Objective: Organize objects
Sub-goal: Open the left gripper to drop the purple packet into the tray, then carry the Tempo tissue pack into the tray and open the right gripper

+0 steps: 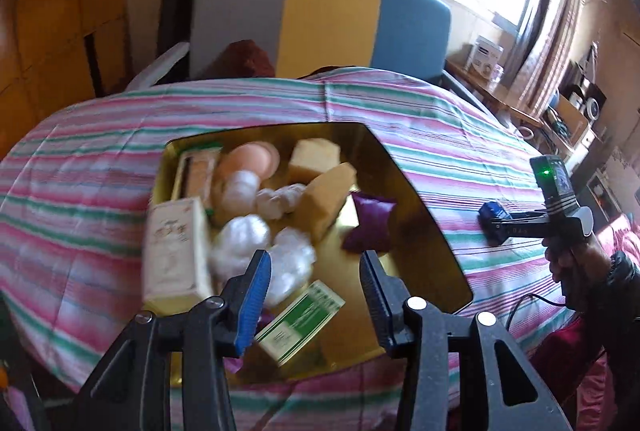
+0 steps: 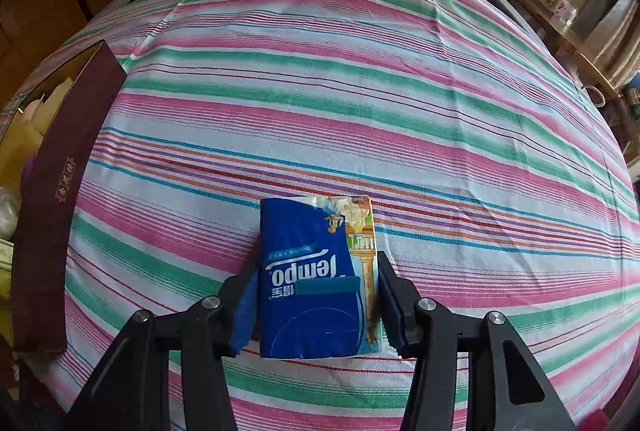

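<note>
Striped cloth (image 2: 360,79) covers table; left jaws parted, empty, over gold box (image 1: 420,199); right jaws grip tissue pack (image 2: 316,271).

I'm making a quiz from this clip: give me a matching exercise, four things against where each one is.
Things:
1. blue tissue pack
2. purple pouch
3. green-and-white box
4. left gripper

Places:
A. lying flat at the near end of the gold box
B. between the right gripper pads, on the striped cloth
C. over the gold box, nothing between its pads
D. by the gold box's right wall

Pairs: 1-B, 2-D, 3-A, 4-C
</note>
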Demonstrator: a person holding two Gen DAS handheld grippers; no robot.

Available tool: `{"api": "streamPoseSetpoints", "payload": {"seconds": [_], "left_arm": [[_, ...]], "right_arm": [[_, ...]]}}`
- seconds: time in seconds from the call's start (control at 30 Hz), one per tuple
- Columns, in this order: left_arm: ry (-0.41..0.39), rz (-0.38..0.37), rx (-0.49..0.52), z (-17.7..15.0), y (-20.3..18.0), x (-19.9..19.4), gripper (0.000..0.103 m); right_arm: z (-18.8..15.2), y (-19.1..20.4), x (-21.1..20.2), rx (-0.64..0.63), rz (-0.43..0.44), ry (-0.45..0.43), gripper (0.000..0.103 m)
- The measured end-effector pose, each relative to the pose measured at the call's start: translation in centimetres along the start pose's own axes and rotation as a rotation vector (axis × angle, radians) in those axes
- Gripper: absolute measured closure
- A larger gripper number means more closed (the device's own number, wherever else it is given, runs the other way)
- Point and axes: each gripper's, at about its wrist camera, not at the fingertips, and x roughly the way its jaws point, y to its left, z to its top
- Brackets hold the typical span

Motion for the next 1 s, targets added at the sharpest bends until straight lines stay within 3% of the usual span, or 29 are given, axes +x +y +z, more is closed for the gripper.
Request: {"api": "streamPoseSetpoints", "payload": {"seconds": [0.1,0.2,0.37,0.5,0.6,0.8,1.0], "left_arm": [[-0.011,0.018,-0.038,-1.1,2.0,-1.0,0.057],[-0.02,0.028,-0.07,-1.8,3.3,-1.6,0.057],[-0.031,0.026,-0.106,-2.5,4.4,-1.8,0.057],[-0.037,0.017,-0.116,-2.7,4.9,-2.2,0.057],[-0.04,0.015,-0.125,-2.9,5.3,-2.3,0.057],[-0.039,0.022,-0.139,-3.5,6.0,-2.3,0.057],[-0.028,0.02,-0.154,-3.8,6.4,-1.9,0.057]], "right_arm": [[0.1,1.3,-2.3,-0.001,0.024,-0.052,0.051],[0.6,4.4,-6.5,-0.056,0.103,-0.145,0.051],[0.5,13.4,-11.4,-0.279,0.251,-0.218,0.051],[-0.6,20.8,-11.1,-0.442,0.292,-0.172,0.051],[-0.7,23.8,-9.1,-0.496,0.287,-0.107,0.051],[-0.7,26.1,-4.9,-0.529,0.253,0.027,0.05],[-1.0,27.1,-3.2,-0.534,0.221,0.059,0.05]]}}
